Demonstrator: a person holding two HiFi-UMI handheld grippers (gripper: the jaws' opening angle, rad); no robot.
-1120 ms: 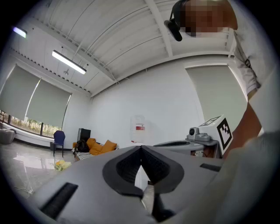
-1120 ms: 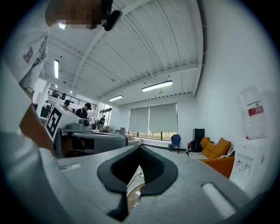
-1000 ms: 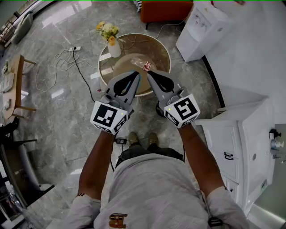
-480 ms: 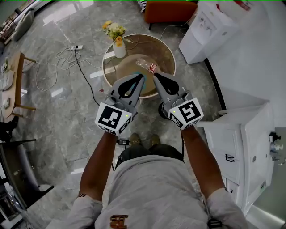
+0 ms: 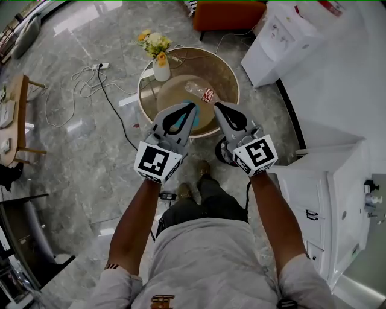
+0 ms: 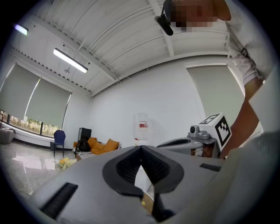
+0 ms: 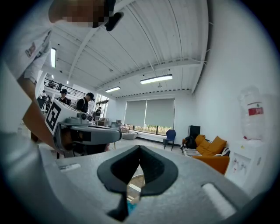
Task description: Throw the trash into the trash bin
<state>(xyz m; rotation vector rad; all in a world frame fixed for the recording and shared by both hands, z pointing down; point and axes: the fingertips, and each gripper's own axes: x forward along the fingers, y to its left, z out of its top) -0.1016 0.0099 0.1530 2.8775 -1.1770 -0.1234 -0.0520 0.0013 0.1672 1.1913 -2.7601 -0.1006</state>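
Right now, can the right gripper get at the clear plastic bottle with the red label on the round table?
Probably yes. The clear plastic bottle lies in the open on the round table, just beyond the right gripper, with nothing between them. Its jaws are shut and must open first.

Floor (image 5: 78, 175): polished grey marble-look tile, glossy, throws reflections. Round table (image 5: 226, 75): shiny brown top, looks like glass, pale rim. Bottle (image 5: 198, 90) on it: clear crumpled plastic, red label. Left gripper (image 5: 192, 107) and right gripper (image 5: 218, 106): matt grey plastic shells, black ribbed pads (image 6: 127, 168). Vase (image 5: 161, 71) at the table's left edge: smooth white. Sofa (image 5: 226, 13): orange cloth.
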